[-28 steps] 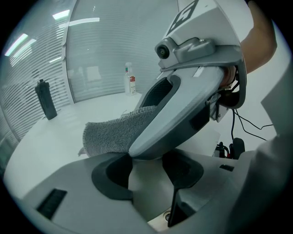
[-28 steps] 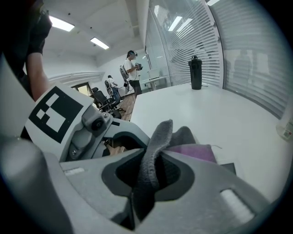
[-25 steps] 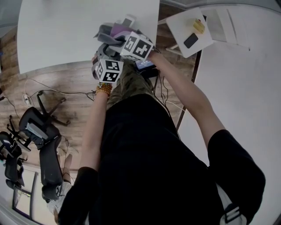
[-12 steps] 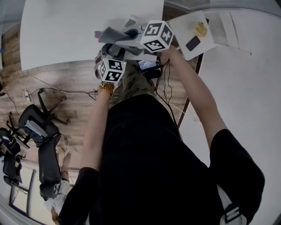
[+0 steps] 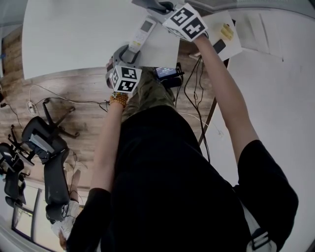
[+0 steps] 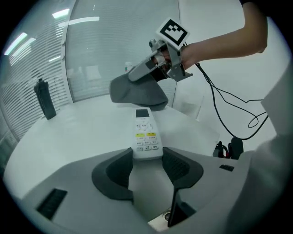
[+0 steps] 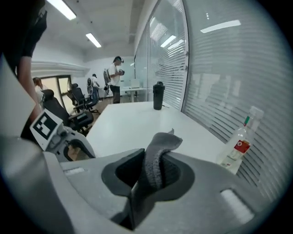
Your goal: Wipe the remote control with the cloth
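A white remote control (image 6: 145, 135) lies along the white table (image 6: 68, 132). Its near end sits between the pads of my left gripper (image 6: 146, 161), which is shut on it. In the head view the remote (image 5: 141, 32) points away from the left gripper (image 5: 129, 51). My right gripper (image 7: 153, 167) is shut on a grey cloth (image 7: 159, 155), which hangs folded between its jaws. From the left gripper view, the right gripper (image 6: 133, 76) holds the cloth (image 6: 137, 93) in the air just beyond the remote's far end. In the head view the right gripper (image 5: 160, 7) is at the top edge.
A black bottle (image 6: 45, 98) stands on the far left of the table, and a clear plastic bottle (image 7: 238, 144) stands by the blinds. A small side table (image 5: 231, 47) with a phone and a yellow item is at right. Cables (image 5: 197, 88) hang below; office chairs (image 5: 47, 142) stand on the floor.
My right gripper has lifted the cloth off the remote and carried it up and away toward the far side. The remote now lies uncovered. The left gripper has stayed put.
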Tool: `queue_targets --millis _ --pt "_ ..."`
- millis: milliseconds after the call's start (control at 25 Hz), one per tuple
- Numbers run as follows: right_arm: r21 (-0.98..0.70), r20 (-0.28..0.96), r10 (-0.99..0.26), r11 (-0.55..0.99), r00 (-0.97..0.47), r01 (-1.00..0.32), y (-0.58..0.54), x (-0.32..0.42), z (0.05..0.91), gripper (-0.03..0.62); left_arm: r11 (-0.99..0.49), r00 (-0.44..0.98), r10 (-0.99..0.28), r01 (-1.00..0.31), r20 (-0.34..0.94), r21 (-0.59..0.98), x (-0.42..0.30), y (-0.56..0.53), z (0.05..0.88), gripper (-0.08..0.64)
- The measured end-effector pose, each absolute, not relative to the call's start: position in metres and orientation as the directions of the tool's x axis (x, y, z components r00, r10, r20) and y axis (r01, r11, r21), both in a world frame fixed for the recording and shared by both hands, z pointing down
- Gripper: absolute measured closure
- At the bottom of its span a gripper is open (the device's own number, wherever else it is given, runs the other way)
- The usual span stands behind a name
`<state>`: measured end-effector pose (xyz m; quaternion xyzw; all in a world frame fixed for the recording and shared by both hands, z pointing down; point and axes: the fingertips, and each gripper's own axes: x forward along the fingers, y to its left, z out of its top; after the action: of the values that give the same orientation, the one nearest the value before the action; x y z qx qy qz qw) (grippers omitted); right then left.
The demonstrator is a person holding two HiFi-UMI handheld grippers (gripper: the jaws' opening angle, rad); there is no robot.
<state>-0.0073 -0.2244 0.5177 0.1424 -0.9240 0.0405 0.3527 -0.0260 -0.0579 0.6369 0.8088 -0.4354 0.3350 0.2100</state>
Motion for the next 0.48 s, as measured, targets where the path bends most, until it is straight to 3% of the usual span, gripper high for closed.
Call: queue_targets --millis 160,480 --pt "0.015 0.728 -0.209 0.957 -0.653 -0.289 -0.211 -0.014 0.559 0.529 -0.533 0.398 -0.564 -0.845 0.724 0.049 -0.025 -0.058 0.637 0.347" --pt "-0.109 0.721 -0.152 0.938 -0.675 -0.328 -0.181 -0.031 0.598 0.531 -0.535 0.407 -0.577 -0.844 0.708 0.049 -0.026 -0.058 0.636 0.347"
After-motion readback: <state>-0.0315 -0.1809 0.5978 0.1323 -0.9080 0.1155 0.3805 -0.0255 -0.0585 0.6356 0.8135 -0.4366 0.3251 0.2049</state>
